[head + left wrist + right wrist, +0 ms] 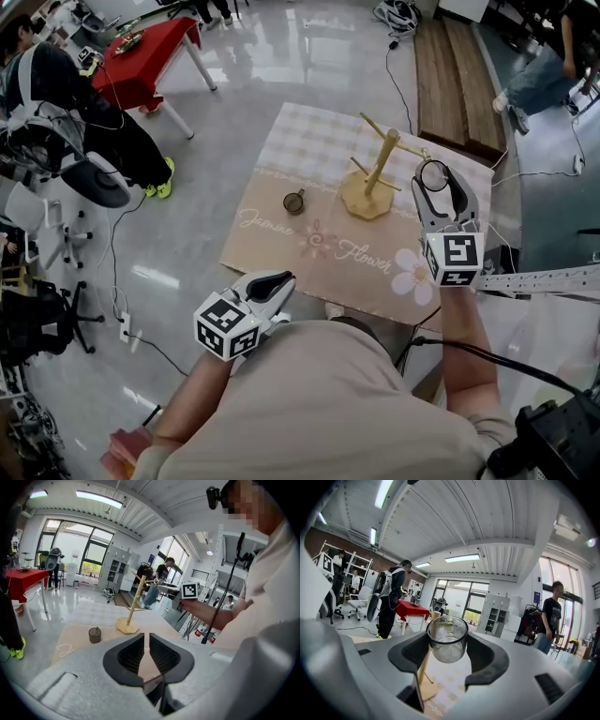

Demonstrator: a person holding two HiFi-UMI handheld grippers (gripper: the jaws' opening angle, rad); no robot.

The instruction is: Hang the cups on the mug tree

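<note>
Gripping a clear glass cup with the right gripper: jaws spread wide, pads pressed against the cup's two sides, open mouth of the cup turned toward the gripper's camera. Holding it in the air just right of the mug tree, level with the upper pegs and close to the tip of the right-hand peg; perhaps touching that tip, though too small in the head view to say. Standing upright on the patterned mat, toward its far middle: the wooden tree on its flat base. Left of it and well apart, also on the mat, a small dark cup, upright. Hovering low off the near left edge of the mat, away from both cups: the left gripper, jaws drawn almost together with only a sliver between the pads, nothing in them. Beyond the mat at far left, a red table on the glossy floor.
</note>
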